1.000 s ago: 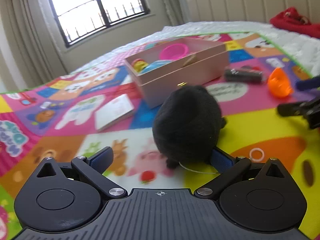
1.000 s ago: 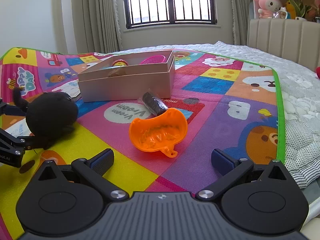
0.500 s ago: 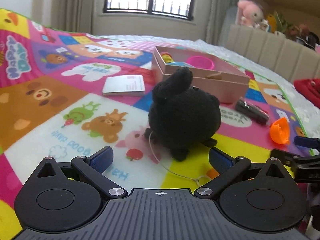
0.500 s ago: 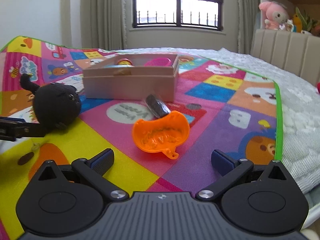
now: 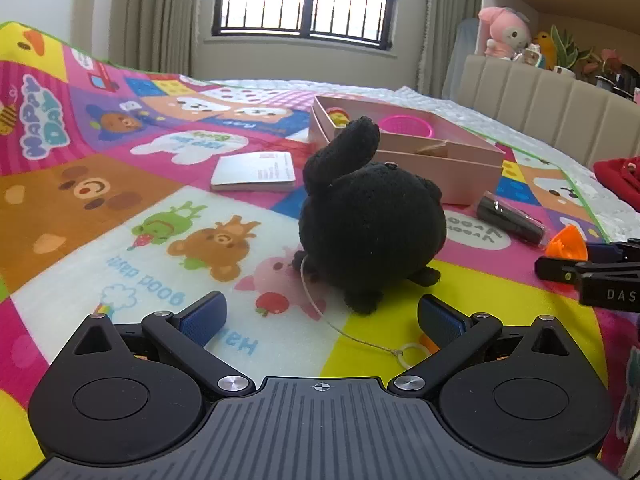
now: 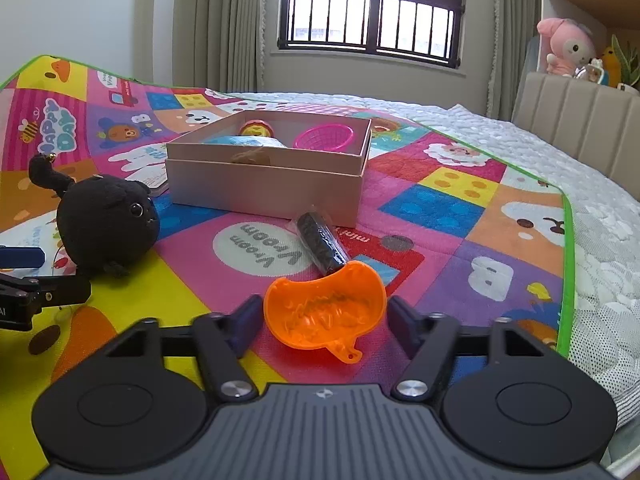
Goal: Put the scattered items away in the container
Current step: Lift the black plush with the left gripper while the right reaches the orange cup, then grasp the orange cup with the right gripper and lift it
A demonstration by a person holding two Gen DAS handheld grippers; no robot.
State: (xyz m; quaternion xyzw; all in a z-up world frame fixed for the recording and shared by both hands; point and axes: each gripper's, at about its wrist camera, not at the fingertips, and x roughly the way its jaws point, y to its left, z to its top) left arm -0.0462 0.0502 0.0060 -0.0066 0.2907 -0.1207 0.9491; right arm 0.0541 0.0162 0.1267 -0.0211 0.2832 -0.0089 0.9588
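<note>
Since a second ago the right tongs (image 6: 324,320) have gone from spread wide to closing in on the orange scoop (image 6: 325,312), which now sits between their two blue pads; whether the pads already press its sides cannot be told, though they look just beside it. Over the same second the left wrist view has rolled level, and the black plush toy (image 5: 372,220) now stands with its tail up.

From the left in the right wrist view: one black plush toy (image 6: 106,222) stands on the colourful play mat (image 6: 440,208), its bead eye facing the camera, with the tips of the left tongs (image 6: 24,276) near it at the frame's edge. Next comes one white booklet (image 6: 154,182), partly hidden behind the toy. One pink box (image 6: 264,192) sits in the middle of the mat, holding four things that can be counted: one yellow-red toy (image 6: 258,130), one blue piece (image 6: 244,142), one tan piece (image 6: 250,157) and one pink basket (image 6: 324,138). One dark wrapped roll (image 6: 322,246) lies just in front of the box, its near end beside the scoop.

In the left wrist view the left tongs (image 5: 322,314) are released and spread wide, with nothing between the pads; the plush toy stands a little beyond them, and one thin string with one small white ring (image 5: 410,354) trails from it toward the right pad.
</note>
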